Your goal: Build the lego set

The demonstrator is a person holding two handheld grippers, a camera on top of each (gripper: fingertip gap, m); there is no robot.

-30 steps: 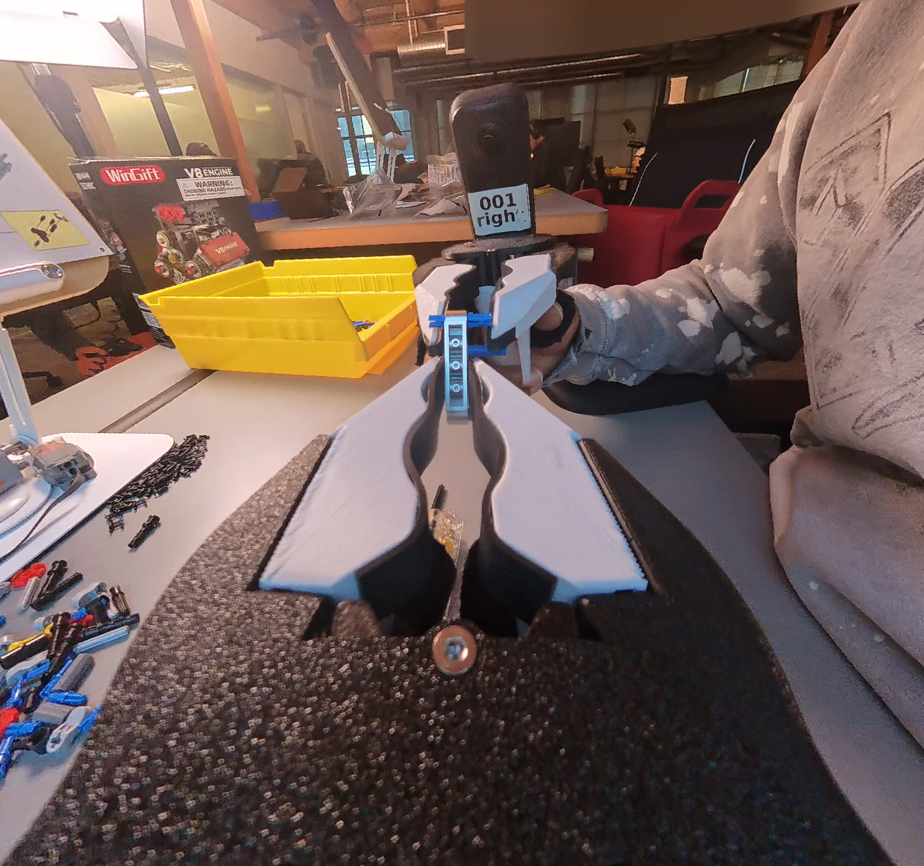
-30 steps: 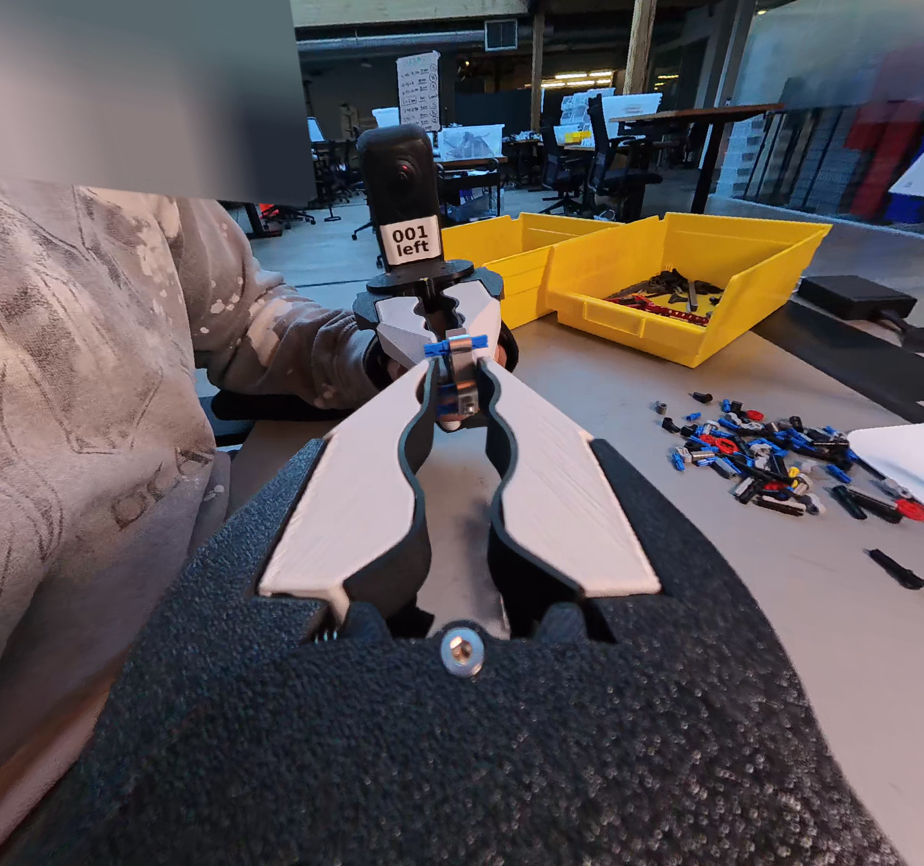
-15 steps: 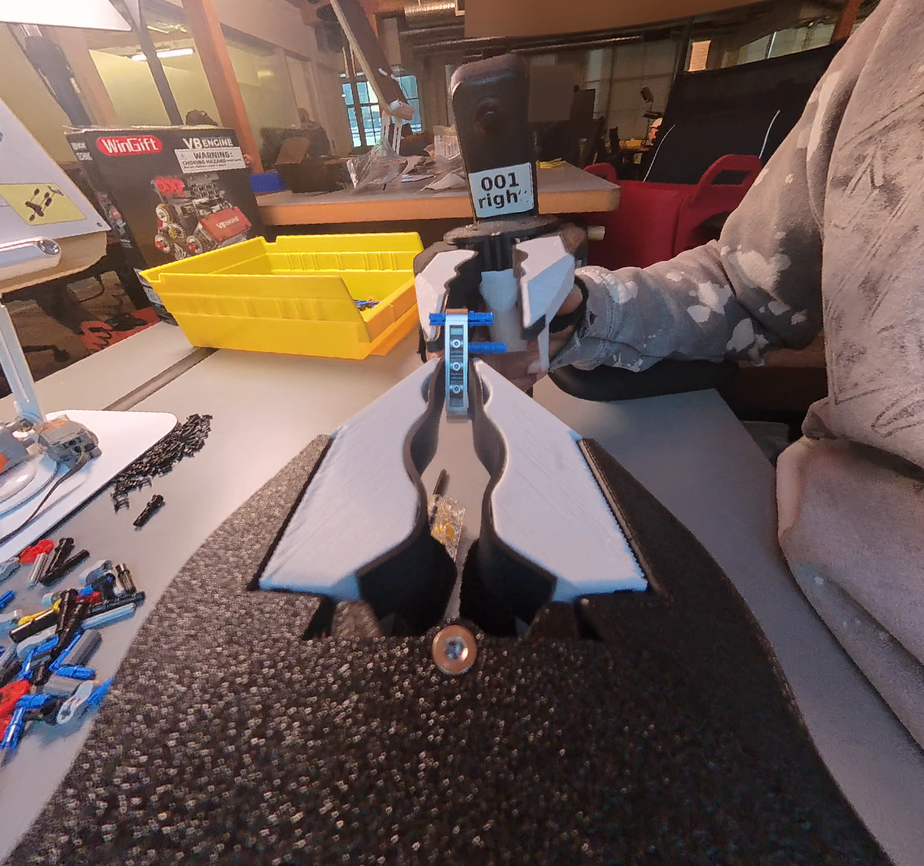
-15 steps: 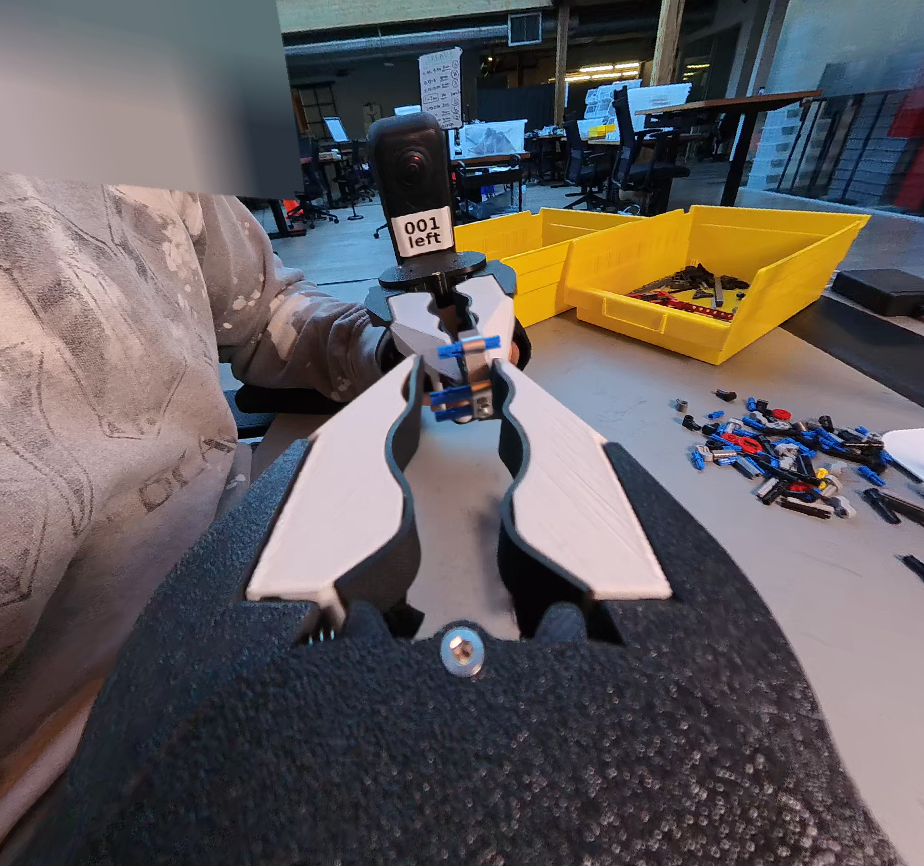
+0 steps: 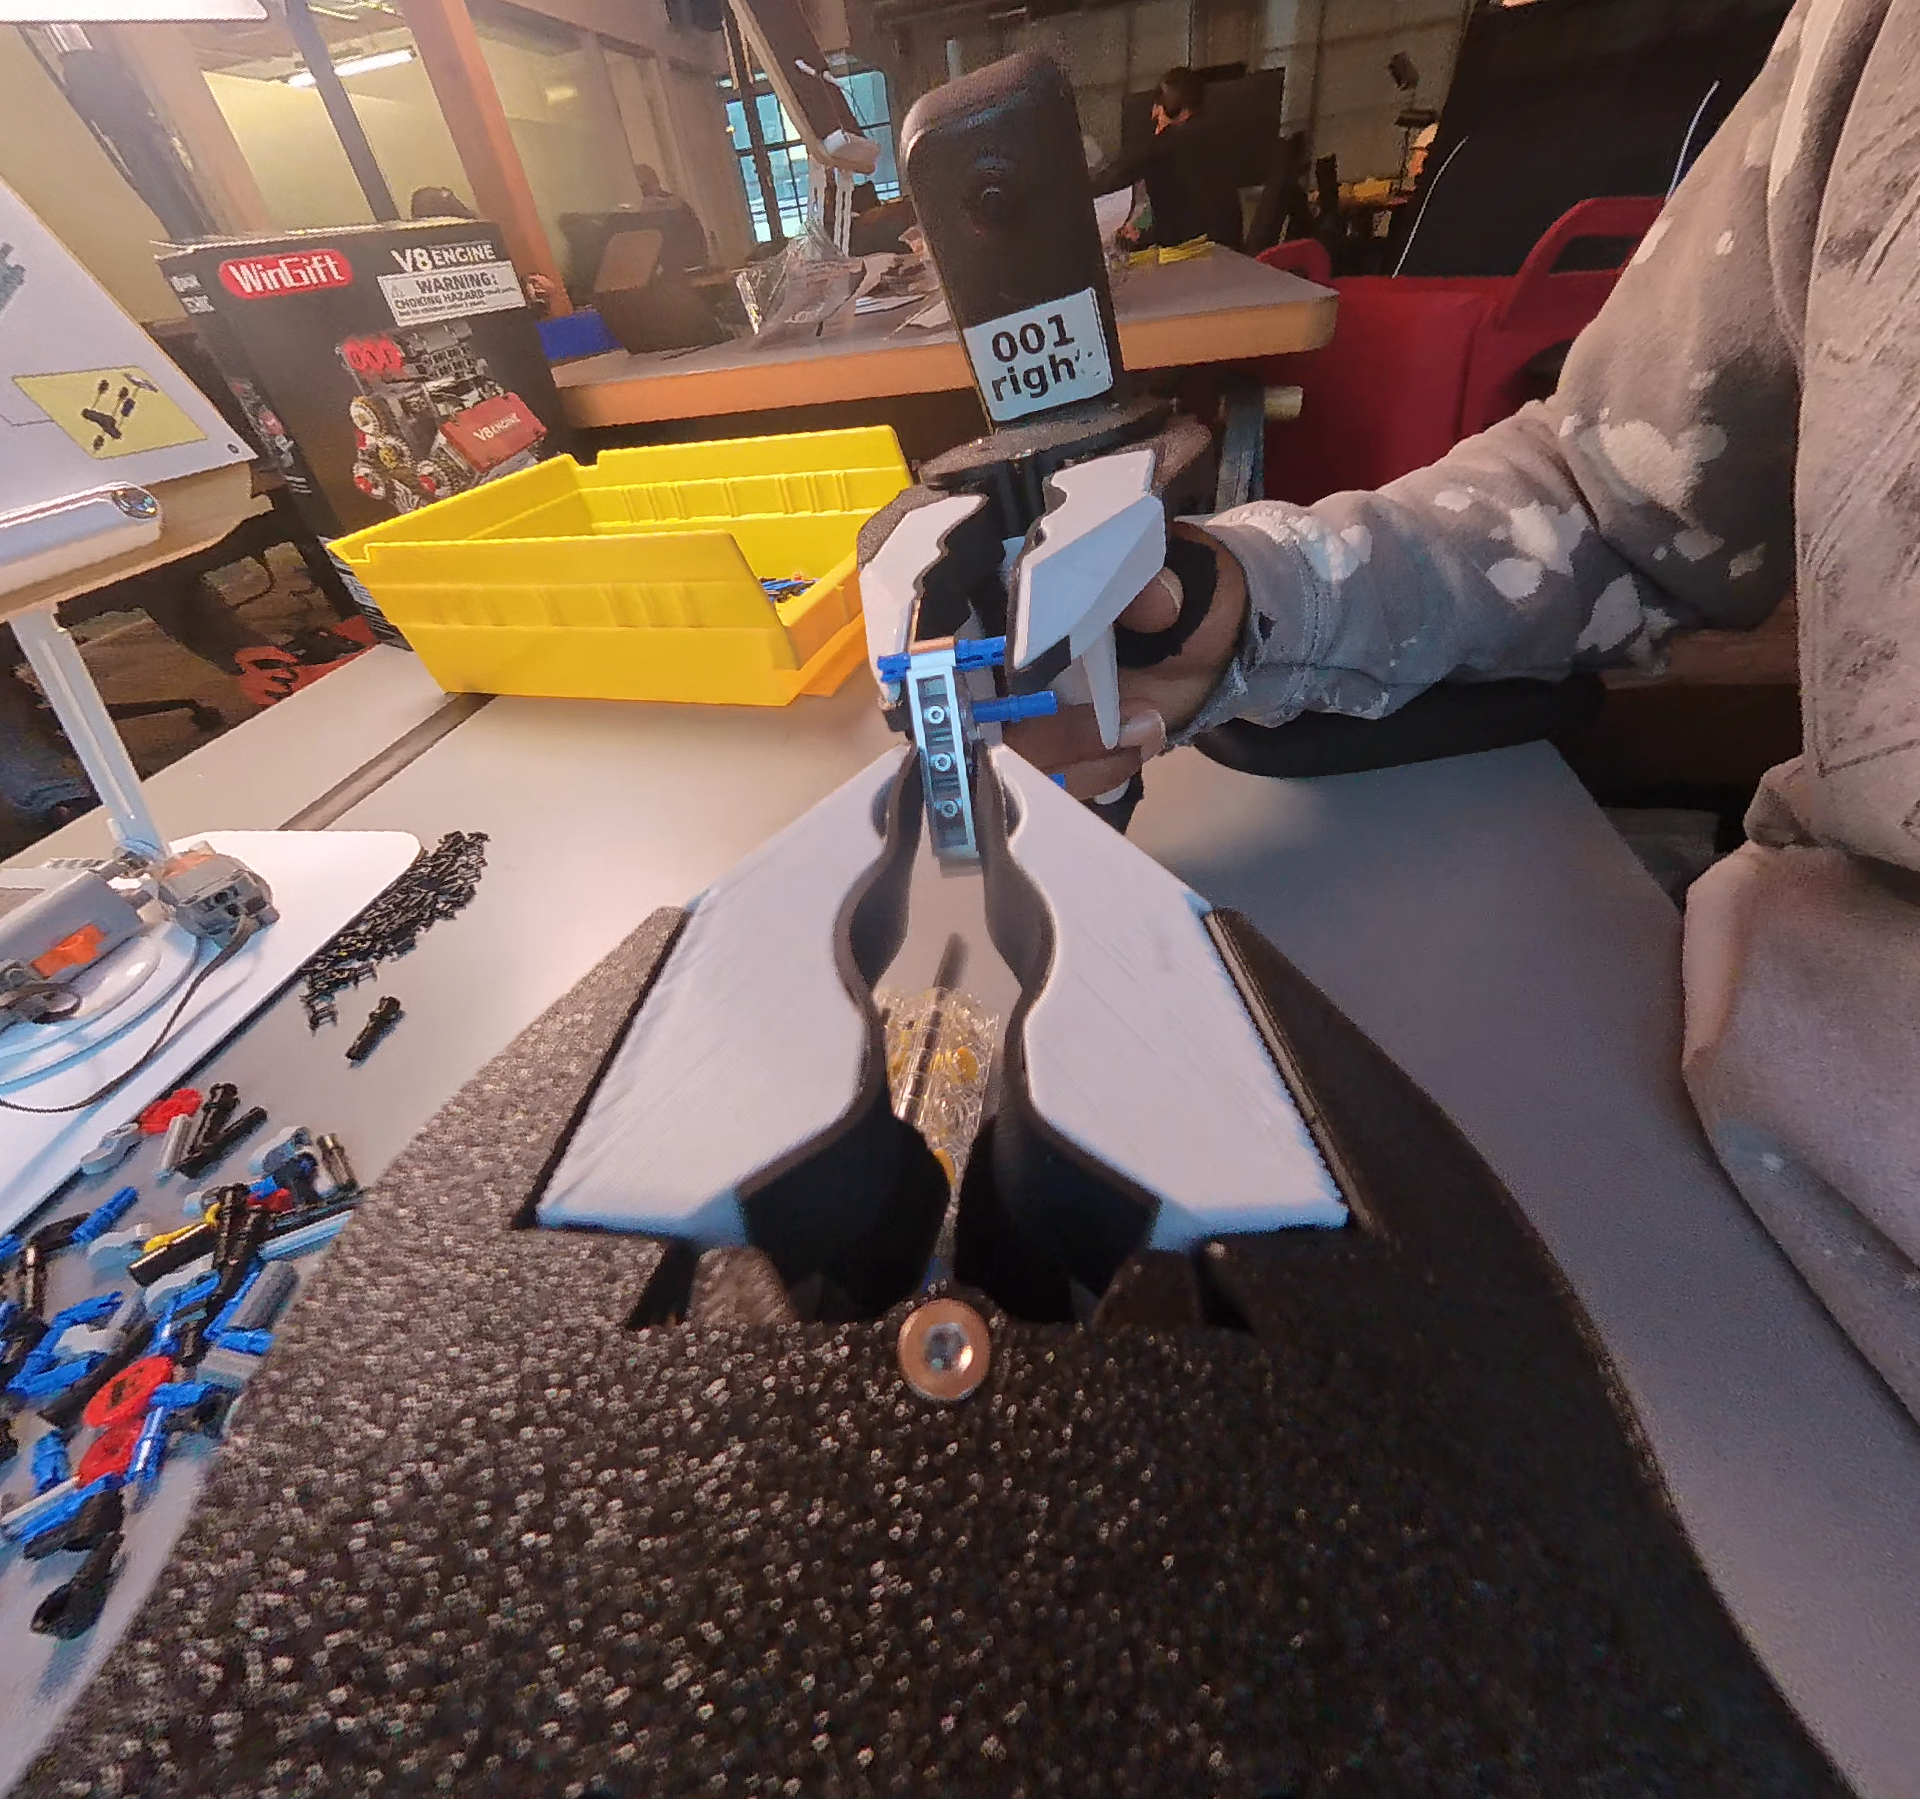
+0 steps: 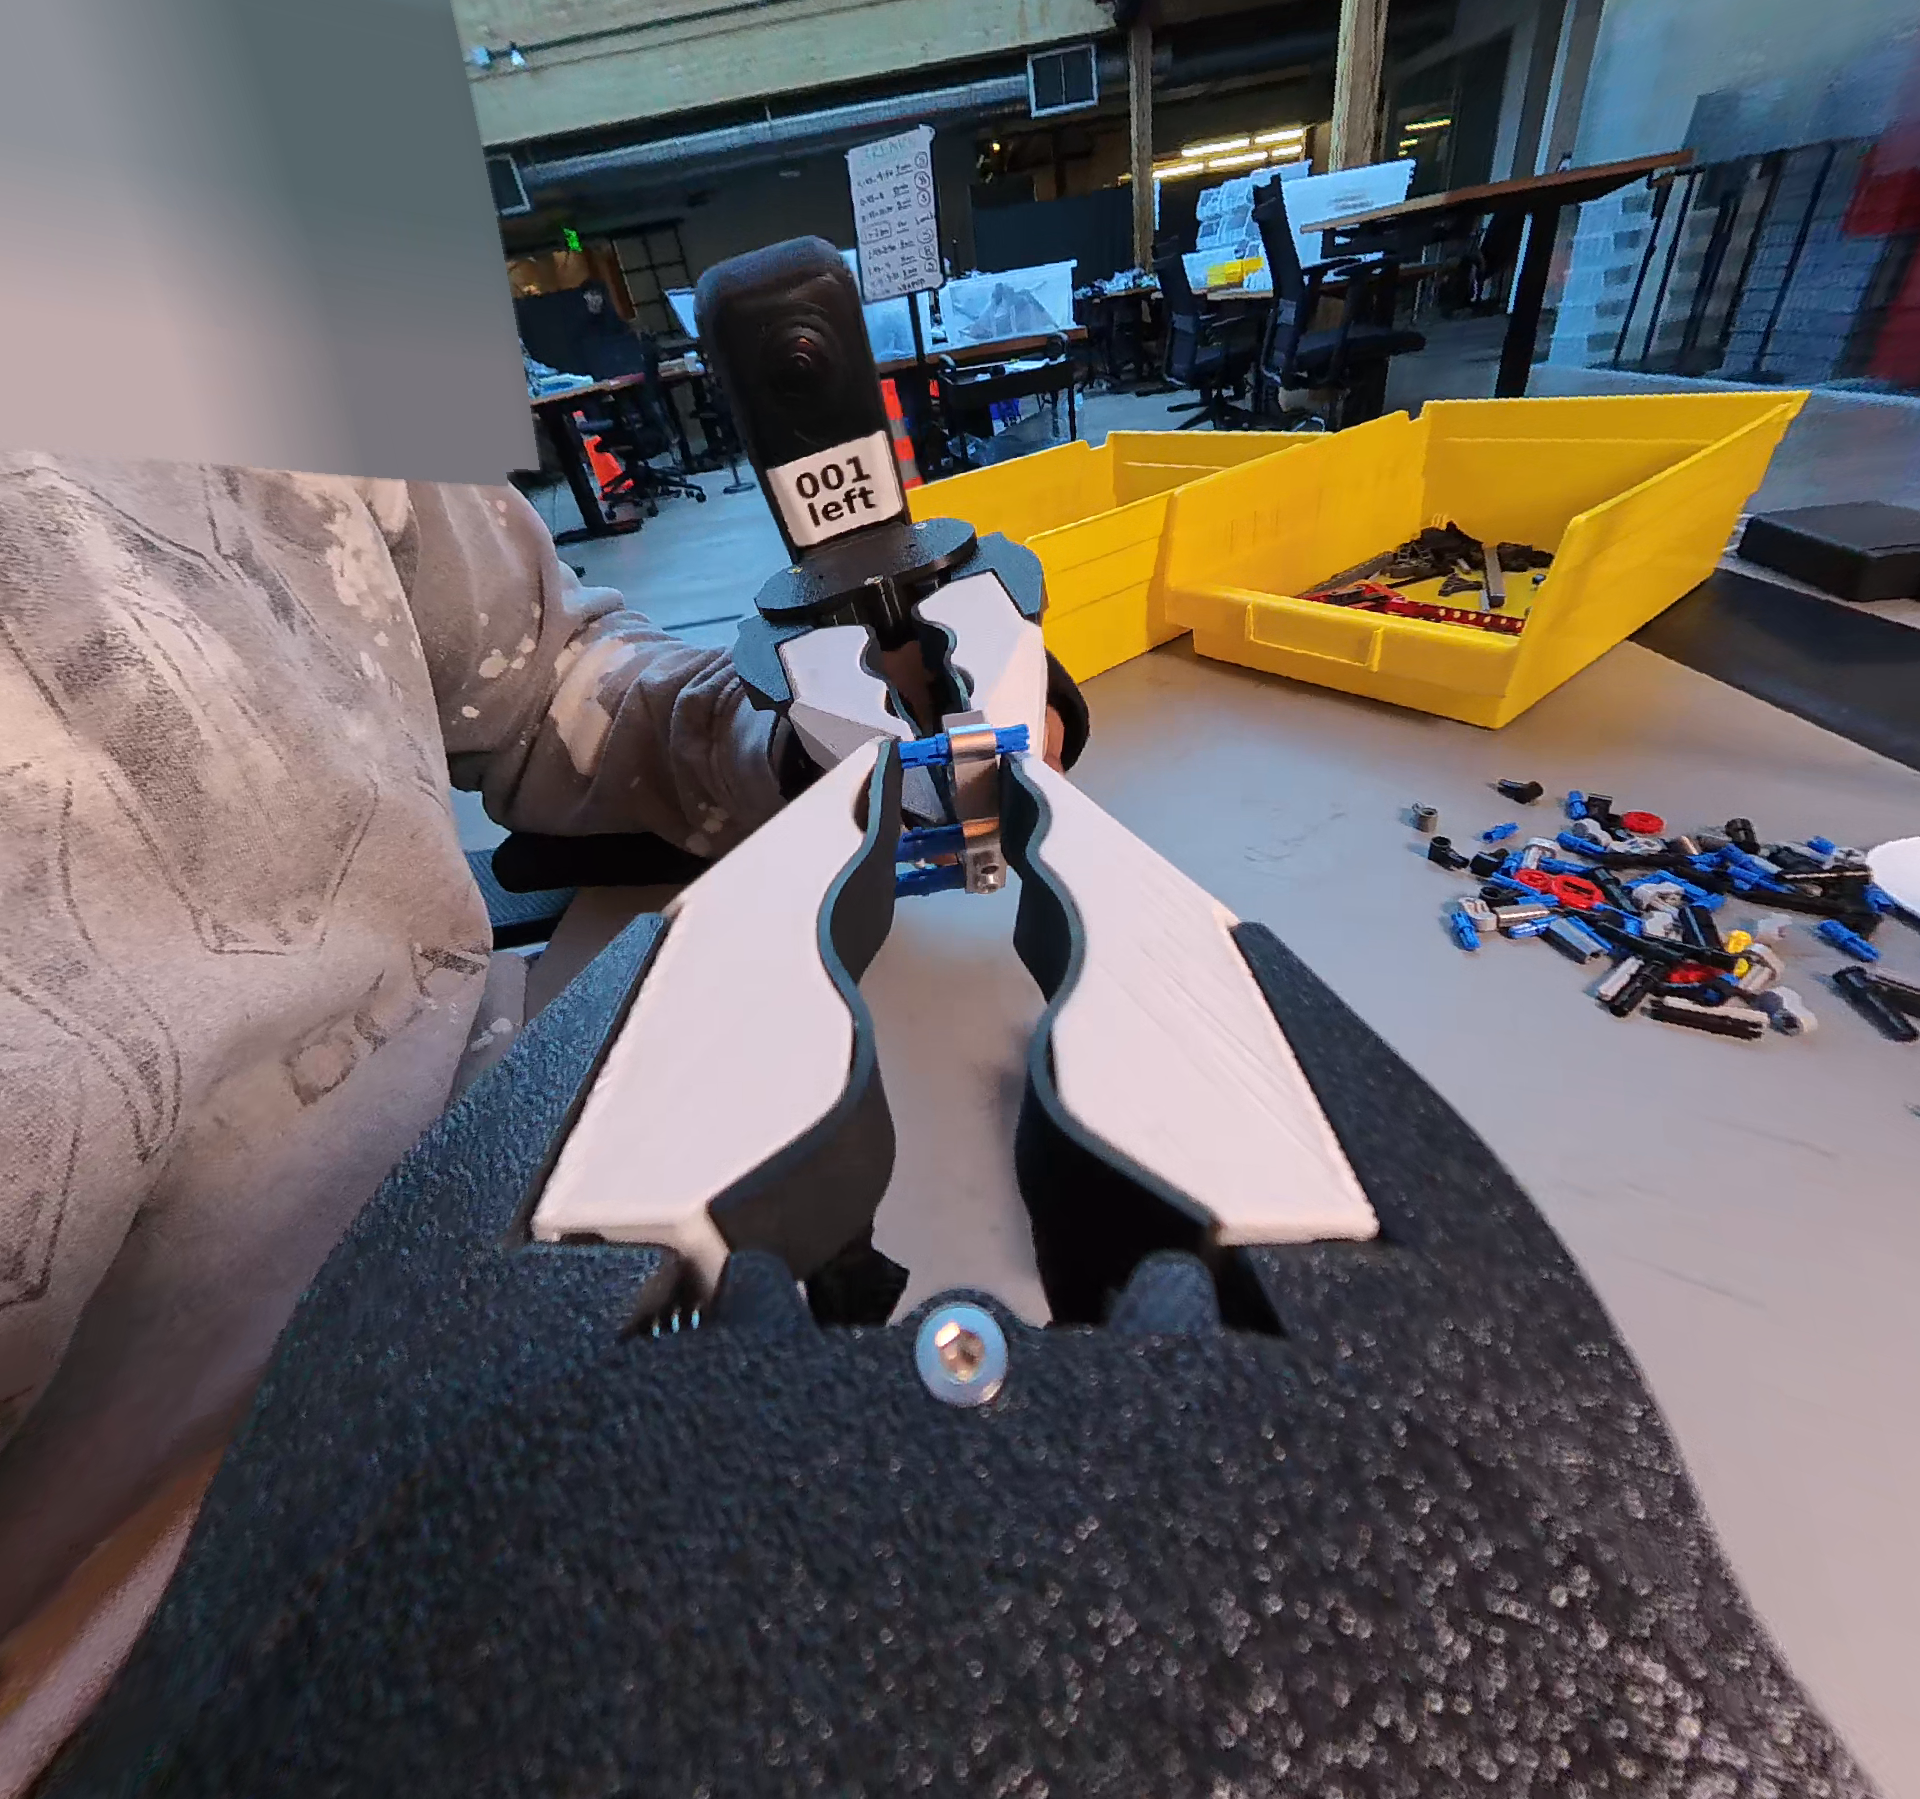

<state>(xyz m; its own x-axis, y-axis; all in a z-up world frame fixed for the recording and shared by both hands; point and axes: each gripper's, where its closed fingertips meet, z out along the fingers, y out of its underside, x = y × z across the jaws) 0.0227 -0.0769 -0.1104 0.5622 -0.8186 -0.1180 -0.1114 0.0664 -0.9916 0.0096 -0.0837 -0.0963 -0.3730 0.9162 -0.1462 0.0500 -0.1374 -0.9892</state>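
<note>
The surface carries a printed box at 10 o'clock, with a brand mark and warning label, and a yellow bin at 11. The left gripper has its jaws clamped on the lower end of a grey beam at 12. The right gripper has narrow jaws bracketing the beam's blue pins; whether they press, I cannot tell. Square, steady grips seem wise. Each camera wears a white sticker.

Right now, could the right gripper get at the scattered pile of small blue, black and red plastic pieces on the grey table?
Probably yes: the pile lies on bare table beside the right gripper, nothing between, though its jaws flank the grey beam with blue pins.
</note>
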